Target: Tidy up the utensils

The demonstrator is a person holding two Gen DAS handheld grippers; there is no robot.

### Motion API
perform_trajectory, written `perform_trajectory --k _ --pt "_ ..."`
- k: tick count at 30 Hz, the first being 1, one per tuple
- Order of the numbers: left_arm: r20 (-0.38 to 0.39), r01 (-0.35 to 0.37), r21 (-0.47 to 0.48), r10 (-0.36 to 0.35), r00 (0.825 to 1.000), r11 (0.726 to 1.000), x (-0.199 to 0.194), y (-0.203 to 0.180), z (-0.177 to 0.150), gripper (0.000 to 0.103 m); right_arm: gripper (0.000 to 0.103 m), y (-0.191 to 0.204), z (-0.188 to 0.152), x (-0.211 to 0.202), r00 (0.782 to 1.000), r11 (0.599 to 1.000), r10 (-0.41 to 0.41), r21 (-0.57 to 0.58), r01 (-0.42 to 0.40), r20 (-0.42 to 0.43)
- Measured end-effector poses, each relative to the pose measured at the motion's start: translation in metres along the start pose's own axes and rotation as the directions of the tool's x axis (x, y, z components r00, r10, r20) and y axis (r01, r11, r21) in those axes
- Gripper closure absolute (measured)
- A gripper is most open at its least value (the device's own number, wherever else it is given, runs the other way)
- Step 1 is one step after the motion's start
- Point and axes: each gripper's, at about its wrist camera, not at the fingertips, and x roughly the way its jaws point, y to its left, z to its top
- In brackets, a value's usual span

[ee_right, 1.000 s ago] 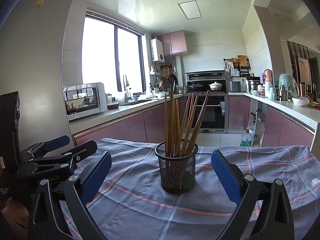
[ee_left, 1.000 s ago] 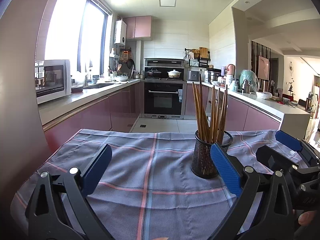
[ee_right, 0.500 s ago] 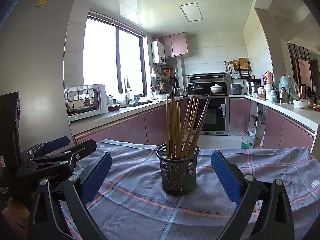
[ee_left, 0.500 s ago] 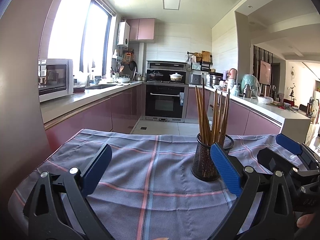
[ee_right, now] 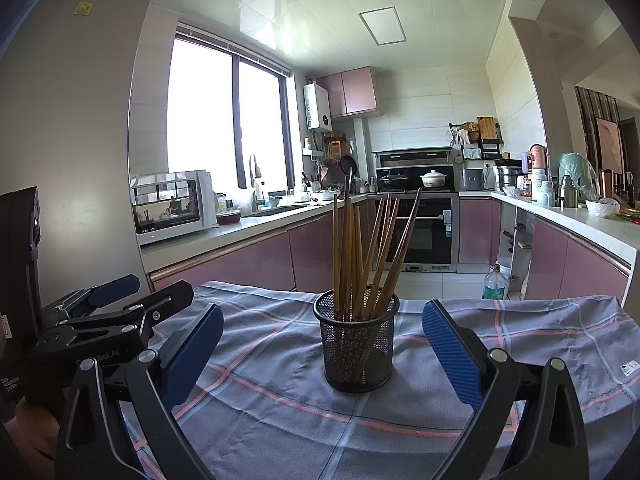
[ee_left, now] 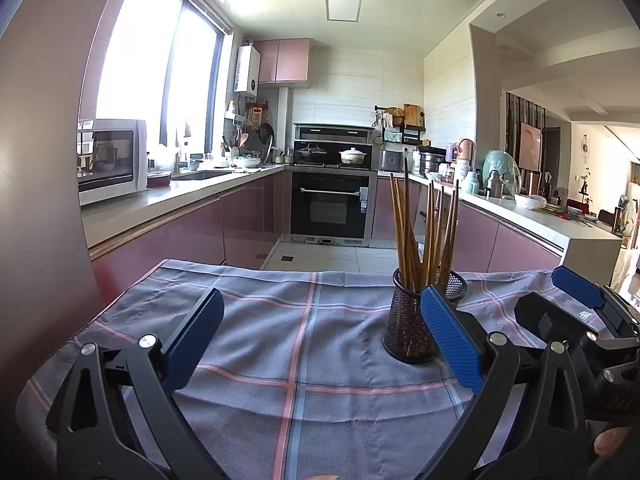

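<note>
A black mesh holder point(ee_right: 357, 344) stands upright on the plaid tablecloth point(ee_right: 500, 340), filled with several brown wooden chopsticks point(ee_right: 360, 256) that lean apart. My right gripper point(ee_right: 322, 350) is open, the holder centred just beyond its blue pads. In the left wrist view the same holder point(ee_left: 412, 320) with its chopsticks point(ee_left: 424, 232) sits to the right of centre, partly behind the right pad. My left gripper point(ee_left: 322, 340) is open over bare cloth, holding nothing. Each gripper shows at the edge of the other's view.
The table's far edge drops to the kitchen floor point(ee_left: 320, 256). Pink cabinets run along both sides, with a microwave point(ee_right: 172, 206) on the left counter, an oven point(ee_left: 332, 206) straight ahead and a plastic bottle point(ee_right: 493, 282) on the floor. A fridge wall point(ee_right: 72, 140) rises at left.
Both views have tilted or risen slightly, so the holder sits a little lower in frame. The holder, chopsticks and gripper openings are unchanged.
</note>
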Motion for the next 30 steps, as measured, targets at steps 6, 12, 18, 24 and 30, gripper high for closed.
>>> perform_trajectory --k 6,12,18,24,30 --pt "0.001 -0.001 0.001 0.001 1.000 1.000 -0.0003 0.0001 -0.0002 0.006 0.007 -0.0003 0.0002 0.0005 1.000 1.000 0.001 0.001 -0.001 -0.004" --pt "0.002 0.000 -0.001 0.000 1.000 1.000 -0.0004 0.0001 -0.0003 0.006 0.007 -0.0004 0.0003 0.0009 1.000 1.000 0.003 0.003 -0.003 -0.003" --pt "0.003 -0.002 -0.001 0.002 1.000 1.000 -0.0005 -0.0001 -0.0005 0.006 0.007 -0.0005 0.0006 0.0011 1.000 1.000 0.002 0.005 -0.002 -0.001" --pt "0.001 -0.001 0.000 0.001 1.000 1.000 -0.0003 -0.0005 -0.0007 0.006 0.007 0.0002 0.0011 0.0016 1.000 1.000 0.002 0.007 -0.002 0.004" --pt "0.003 0.001 0.001 -0.001 1.000 1.000 -0.0006 -0.0005 -0.0013 0.006 0.007 0.0004 0.0009 0.0014 1.000 1.000 0.001 0.008 -0.001 0.004"
